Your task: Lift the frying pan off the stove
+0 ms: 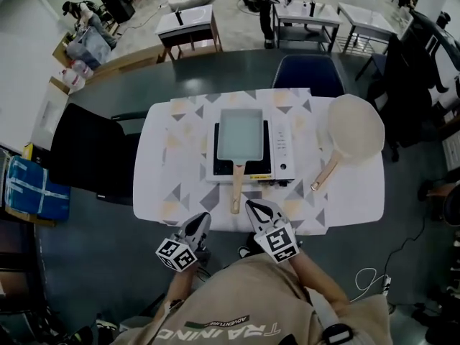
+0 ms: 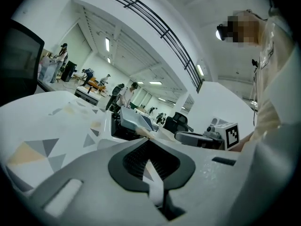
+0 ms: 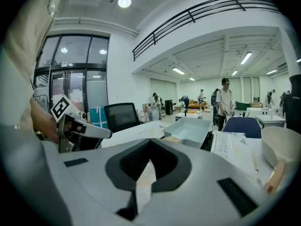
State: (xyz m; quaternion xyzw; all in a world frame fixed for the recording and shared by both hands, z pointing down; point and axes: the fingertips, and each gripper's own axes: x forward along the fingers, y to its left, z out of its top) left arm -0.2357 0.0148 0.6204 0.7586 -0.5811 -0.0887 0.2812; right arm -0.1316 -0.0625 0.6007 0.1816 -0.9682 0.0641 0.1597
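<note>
A rectangular pale frying pan (image 1: 241,134) with a wooden handle (image 1: 236,188) sits on a white portable stove (image 1: 282,154) in the middle of the patterned table (image 1: 172,157). Both grippers hover at the table's near edge, apart from the pan. My left gripper (image 1: 203,219) is shut and empty, left of the handle's end. My right gripper (image 1: 251,206) is shut and empty, just right of the handle's end. The left gripper view has the pan (image 2: 136,118) ahead beyond its shut gripper (image 2: 149,142). The right gripper view has the pan (image 3: 190,128) ahead beyond its shut gripper (image 3: 150,143).
A round cream pan (image 1: 355,128) with a wooden handle lies on the table's right side. A black chair (image 1: 90,153) stands at the table's left and a blue chair (image 1: 309,74) at its far side. Other tables and people fill the far room.
</note>
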